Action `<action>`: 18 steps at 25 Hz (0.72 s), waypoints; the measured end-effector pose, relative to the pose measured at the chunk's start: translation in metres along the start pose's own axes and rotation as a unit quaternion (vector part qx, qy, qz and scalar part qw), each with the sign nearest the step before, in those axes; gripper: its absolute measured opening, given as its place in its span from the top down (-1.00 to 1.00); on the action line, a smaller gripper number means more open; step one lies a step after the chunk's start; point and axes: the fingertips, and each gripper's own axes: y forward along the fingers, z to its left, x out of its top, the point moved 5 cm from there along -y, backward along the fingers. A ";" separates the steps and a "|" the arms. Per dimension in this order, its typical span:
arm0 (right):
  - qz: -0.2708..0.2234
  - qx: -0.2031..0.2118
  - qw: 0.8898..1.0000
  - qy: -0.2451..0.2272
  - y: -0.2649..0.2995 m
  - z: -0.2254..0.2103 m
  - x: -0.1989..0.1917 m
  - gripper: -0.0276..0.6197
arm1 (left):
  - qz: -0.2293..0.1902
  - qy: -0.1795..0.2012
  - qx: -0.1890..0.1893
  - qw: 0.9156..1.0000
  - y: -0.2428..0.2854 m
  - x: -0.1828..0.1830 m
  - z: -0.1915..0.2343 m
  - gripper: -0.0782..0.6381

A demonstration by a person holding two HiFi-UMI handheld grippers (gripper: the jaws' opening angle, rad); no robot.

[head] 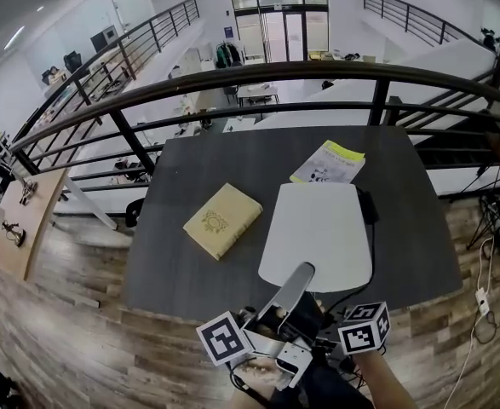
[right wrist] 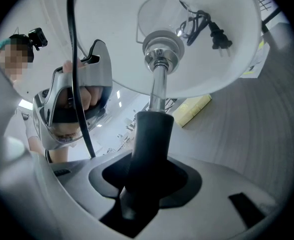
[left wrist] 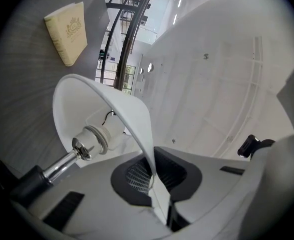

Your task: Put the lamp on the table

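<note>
"What sort of place is this?"

"An open-plan office or lab building, seen from an upper gallery. A dark metal railing (head: 258, 73) runs along the edge, and past it a lower floor opens out with rows of desks (head: 256, 92)."

"What else shows it?"

"Tall glass doors (head: 279, 24) at the far end, white walls, and a staircase (head: 454, 113) at the right. Up here a dark table (head: 181, 177) stands on a wood-plank floor (head: 62, 331), with cables (head: 488, 301) trailing beside it."
</note>
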 end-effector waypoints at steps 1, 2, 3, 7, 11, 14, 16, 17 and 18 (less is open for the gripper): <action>0.002 0.001 1.000 0.000 -0.001 -0.005 0.006 0.43 | -0.002 0.001 0.001 1.000 0.007 0.003 0.003 0.73; 0.003 0.003 1.000 -0.001 -0.003 -0.010 0.012 0.43 | -0.004 0.002 0.001 1.000 0.014 0.006 0.005 0.73; 0.004 0.005 1.000 -0.001 -0.004 -0.013 0.018 0.43 | -0.006 0.003 0.002 1.000 0.020 0.008 0.006 0.73; 0.010 0.014 1.000 -0.004 -0.010 -0.028 0.042 0.42 | -0.016 0.008 0.001 1.000 0.046 0.017 0.010 0.73; 0.017 0.022 1.000 -0.011 -0.009 -0.048 0.066 0.42 | -0.026 0.015 0.000 1.000 0.069 0.032 0.019 0.73; 0.022 0.025 0.999 -0.014 -0.011 -0.060 0.079 0.42 | -0.032 0.019 -0.001 0.999 0.082 0.039 0.024 0.73; 0.026 0.030 0.999 -0.016 -0.012 -0.066 0.084 0.42 | -0.036 0.020 0.000 0.999 0.088 0.042 0.027 0.73; 0.029 0.032 0.999 -0.016 -0.012 -0.069 0.086 0.42 | -0.037 0.021 0.001 0.999 0.090 0.044 0.029 0.73; 0.031 0.034 0.999 -0.017 -0.011 -0.071 0.088 0.43 | -0.039 0.022 0.002 0.999 0.091 0.045 0.031 0.73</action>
